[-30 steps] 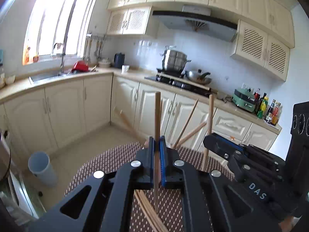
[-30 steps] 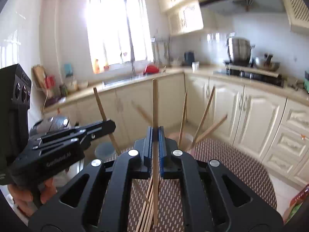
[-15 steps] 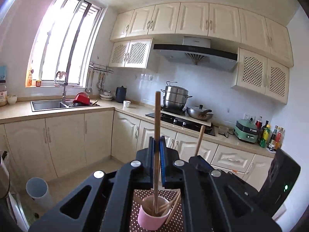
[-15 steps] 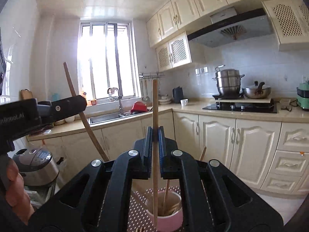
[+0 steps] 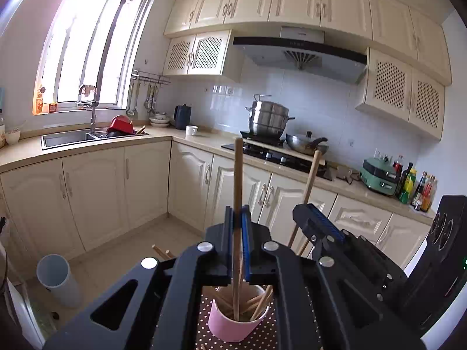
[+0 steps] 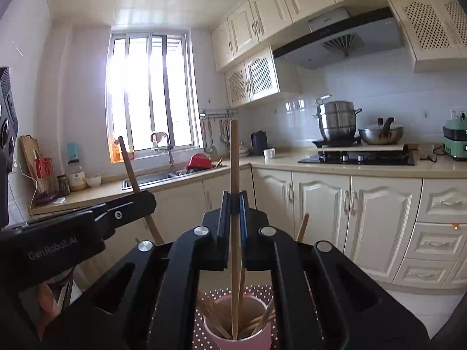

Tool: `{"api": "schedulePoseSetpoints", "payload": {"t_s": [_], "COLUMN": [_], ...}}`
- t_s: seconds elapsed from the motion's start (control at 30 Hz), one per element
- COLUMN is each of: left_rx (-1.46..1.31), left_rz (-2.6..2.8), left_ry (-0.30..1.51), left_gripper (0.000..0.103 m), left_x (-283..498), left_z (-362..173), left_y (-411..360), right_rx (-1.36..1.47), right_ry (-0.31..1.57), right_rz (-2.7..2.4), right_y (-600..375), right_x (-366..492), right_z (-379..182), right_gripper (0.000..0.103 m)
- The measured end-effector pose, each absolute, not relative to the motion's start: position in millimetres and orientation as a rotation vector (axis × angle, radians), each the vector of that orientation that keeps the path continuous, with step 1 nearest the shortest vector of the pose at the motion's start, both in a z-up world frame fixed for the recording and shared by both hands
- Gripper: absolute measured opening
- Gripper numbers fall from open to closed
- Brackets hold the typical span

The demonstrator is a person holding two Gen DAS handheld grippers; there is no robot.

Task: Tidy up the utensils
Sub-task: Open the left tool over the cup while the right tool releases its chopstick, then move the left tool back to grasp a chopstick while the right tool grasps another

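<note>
A pink cup (image 5: 230, 329) with several wooden chopsticks in it stands on a brown dotted mat (image 5: 262, 335). My left gripper (image 5: 238, 213) is shut on an upright chopstick (image 5: 238, 175) whose lower end reaches into the cup. In the right wrist view my right gripper (image 6: 233, 201) is shut on another upright chopstick (image 6: 234, 160), its tip down inside the pink cup (image 6: 221, 341). Each gripper shows in the other's view: the right gripper (image 5: 303, 213) to the right with its chopstick (image 5: 310, 178), the left gripper (image 6: 143, 201) to the left with its chopstick (image 6: 127, 160).
Cream kitchen cabinets run round the room, with a sink (image 5: 70, 138) under the window and a stove with pots (image 5: 268, 119). A grey bin (image 5: 57, 280) stands on the floor at left. A person's hand (image 6: 46, 306) holds the left gripper.
Both views have tilted up from the mat. The pink cup has come into view under the jaws, and both held chopsticks now reach down into it.
</note>
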State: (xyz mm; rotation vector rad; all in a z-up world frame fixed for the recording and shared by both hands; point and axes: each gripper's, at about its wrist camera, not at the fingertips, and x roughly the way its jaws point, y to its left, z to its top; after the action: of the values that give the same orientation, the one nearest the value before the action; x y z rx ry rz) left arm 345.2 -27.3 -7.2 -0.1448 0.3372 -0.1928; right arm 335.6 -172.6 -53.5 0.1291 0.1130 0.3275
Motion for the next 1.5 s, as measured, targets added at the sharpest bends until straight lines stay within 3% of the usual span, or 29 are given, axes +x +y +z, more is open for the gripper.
{"api": "schedulePoseSetpoints", "payload": {"t_s": [0.07, 0.13, 0.37, 0.57, 0.67, 0.73, 0.77, 1.03, 1.5], "left_rx": [-0.146, -0.147, -0.153, -0.148, -0.152, -0.146, -0.141, -0.131, -0.125], "left_rz": [-0.196, -0.185, -0.169, -0.128, -0.116, -0.103, -0.096, -0.075, -0.109], "left_ry": [0.338, 0.346, 0.381, 0.416, 0.438, 0.453, 0.461, 0.57, 0.938], "left_gripper": [0.012, 0.035, 0.037, 0.047, 0.048, 0.048, 0.048, 0.051, 0.055], "left_x": [345, 346, 341, 327, 319, 314, 310, 289, 285], "left_z": [-9, -11, -20, -29, -36, -40, -42, -73, -186], "left_y": [-27, -26, -18, -6, 0, 5, 8, 23, 13], "right_rx": [0.127, 0.132, 0.128, 0.108, 0.116, 0.11, 0.108, 0.094, 0.048], "right_ry": [0.125, 0.149, 0.225, 0.298, 0.318, 0.312, 0.311, 0.353, 0.665], "right_rz": [0.328, 0.333, 0.345, 0.337, 0.337, 0.327, 0.324, 0.321, 0.333], "right_y": [-173, -175, -175, -176, -180, -181, -182, -187, -179], "right_x": [334, 333, 327, 320, 313, 304, 300, 266, 256], "right_z": [-56, -57, -62, -69, -71, -70, -70, -77, -165], "right_gripper": [0.006, 0.006, 0.007, 0.008, 0.023, 0.041, 0.043, 0.043, 0.043]}}
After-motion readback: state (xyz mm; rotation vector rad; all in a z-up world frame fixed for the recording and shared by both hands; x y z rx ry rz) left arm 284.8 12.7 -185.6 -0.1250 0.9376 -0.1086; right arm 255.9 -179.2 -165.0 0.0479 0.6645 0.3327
